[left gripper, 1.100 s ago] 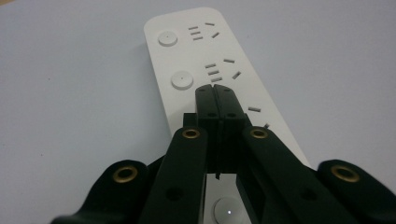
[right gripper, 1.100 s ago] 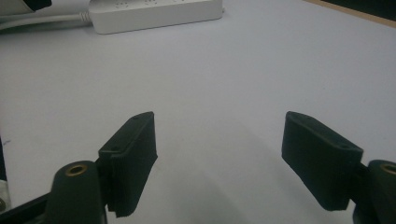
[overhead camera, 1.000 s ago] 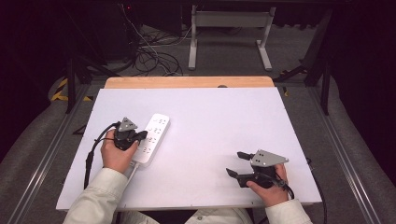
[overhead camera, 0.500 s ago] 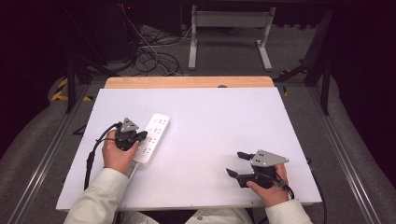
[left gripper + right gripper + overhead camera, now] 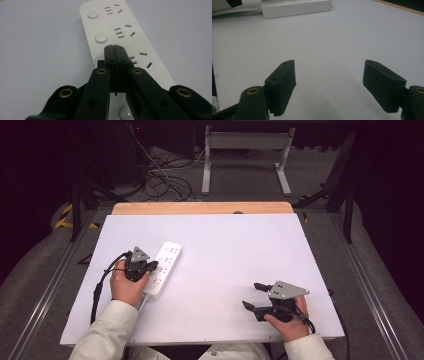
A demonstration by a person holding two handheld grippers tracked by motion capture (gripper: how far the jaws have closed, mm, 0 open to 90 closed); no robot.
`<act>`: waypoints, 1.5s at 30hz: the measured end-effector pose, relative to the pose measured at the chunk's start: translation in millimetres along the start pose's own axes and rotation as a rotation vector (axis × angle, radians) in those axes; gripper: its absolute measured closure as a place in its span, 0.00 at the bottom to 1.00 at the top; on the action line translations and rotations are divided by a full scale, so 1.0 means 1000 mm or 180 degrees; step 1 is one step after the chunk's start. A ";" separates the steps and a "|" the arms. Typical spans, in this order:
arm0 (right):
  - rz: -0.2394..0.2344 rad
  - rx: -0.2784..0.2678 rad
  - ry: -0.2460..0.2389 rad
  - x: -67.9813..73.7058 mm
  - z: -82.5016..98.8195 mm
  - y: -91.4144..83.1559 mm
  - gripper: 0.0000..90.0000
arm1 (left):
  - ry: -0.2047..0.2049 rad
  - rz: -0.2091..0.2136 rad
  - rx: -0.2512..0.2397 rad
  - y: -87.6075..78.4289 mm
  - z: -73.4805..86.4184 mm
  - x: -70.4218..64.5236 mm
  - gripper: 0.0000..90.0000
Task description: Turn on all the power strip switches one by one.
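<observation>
We see a white power strip lying flat on the left part of the white surface, running from near-left toward far-right, cord end toward the near edge. Left gripper sits over the near half of the strip, jaws clenched together with nothing between them; in the left gripper view the closed tips hang just above or on the strip's top face, between a round button and the third set of socket slots. We cannot tell whether the tips actually touch the plastic. A lit round button shows low in that view under the jaws. Right gripper rests near the near-right corner of the surface, well apart from the strip, jaws released and wide, holding nothing; the right gripper view looks across bare surface to the strip far off at top left. Our read: the step in hand is pressing a switch on the strip with the closed left tips, and the tips look positioned beside a button, not on it. Next move probably calls for sliding the tips a little left and far onto that round button, then pushing straight down, gently, so the strip does not skate. The right gripper could come over to steady the far end if the strip shifts.
</observation>
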State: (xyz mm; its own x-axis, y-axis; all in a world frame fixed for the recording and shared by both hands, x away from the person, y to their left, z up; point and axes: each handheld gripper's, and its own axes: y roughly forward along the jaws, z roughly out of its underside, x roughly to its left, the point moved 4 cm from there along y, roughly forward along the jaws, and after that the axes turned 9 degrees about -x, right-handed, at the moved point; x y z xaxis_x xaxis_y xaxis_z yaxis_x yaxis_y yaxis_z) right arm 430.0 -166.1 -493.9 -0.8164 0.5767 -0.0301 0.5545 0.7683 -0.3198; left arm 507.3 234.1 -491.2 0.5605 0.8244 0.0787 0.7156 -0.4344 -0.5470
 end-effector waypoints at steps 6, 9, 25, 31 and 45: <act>-0.0004 0.0005 -0.0005 0.000 0.000 0.000 0.30 | 0.0033 -0.0059 -0.0001 0.001 0.001 0.000 1.00; -0.0005 0.0006 -0.0004 0.000 0.000 0.000 0.30 | 0.0025 -0.0060 0.0002 0.001 0.001 0.000 1.00; 0.0001 0.0020 0.0000 0.001 0.001 0.001 0.30 | -0.0061 -0.0086 0.0036 0.002 0.001 -0.001 1.00; 0.0004 0.0018 0.0008 0.001 0.001 0.001 0.30 | -0.0133 -0.0098 0.0054 0.002 0.001 -0.001 1.00; 0.0004 0.0016 0.0039 -0.001 0.001 0.002 0.30 | -0.0302 -0.0040 -0.0252 -0.006 -0.010 0.005 1.00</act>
State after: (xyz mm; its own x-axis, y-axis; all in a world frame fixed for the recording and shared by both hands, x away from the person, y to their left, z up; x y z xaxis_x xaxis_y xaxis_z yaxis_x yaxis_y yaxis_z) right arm 431.6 -165.7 -495.7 -0.8136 0.5811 -0.0189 0.5547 0.7661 -0.3246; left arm 510.4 236.7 -479.1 0.5120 0.8590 0.0038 0.7551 -0.4480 -0.4787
